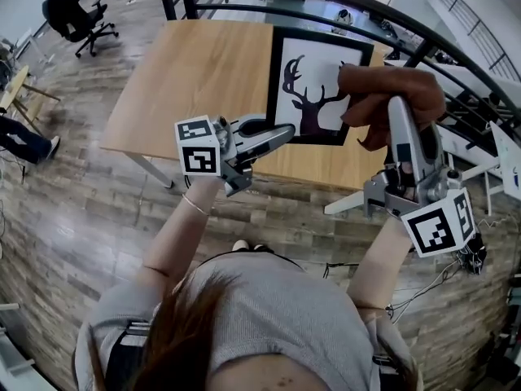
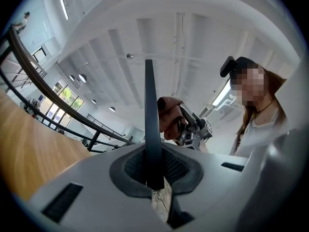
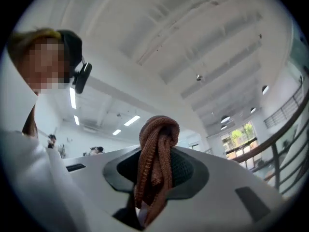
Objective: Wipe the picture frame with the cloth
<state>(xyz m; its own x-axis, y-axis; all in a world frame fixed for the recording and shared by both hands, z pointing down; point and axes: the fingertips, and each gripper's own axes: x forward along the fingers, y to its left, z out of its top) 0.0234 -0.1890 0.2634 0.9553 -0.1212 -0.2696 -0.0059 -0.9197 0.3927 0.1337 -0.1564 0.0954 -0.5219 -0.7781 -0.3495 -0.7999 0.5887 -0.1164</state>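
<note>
The picture frame [image 1: 313,63], black-edged with a deer silhouette on white, is held up over the wooden table [image 1: 195,72]. My left gripper [image 1: 281,133] is shut on its lower left edge. In the left gripper view the frame [image 2: 150,129] shows edge-on as a thin dark blade rising from between the jaws of that gripper [image 2: 154,182]. My right gripper [image 1: 396,104] is shut on a bunched brown cloth [image 1: 391,92], which sits against the frame's right side. In the right gripper view the cloth [image 3: 157,153] hangs knotted between the jaws. The cloth [image 2: 166,115] also shows just behind the frame's edge.
A dark curved railing [image 1: 407,23] runs behind the table, with a drop to a lower floor beyond it. A black office chair [image 1: 77,19] stands at the far left. Another person's legs [image 1: 24,141] show at the left edge. Cables [image 1: 423,287] lie on the floor at right.
</note>
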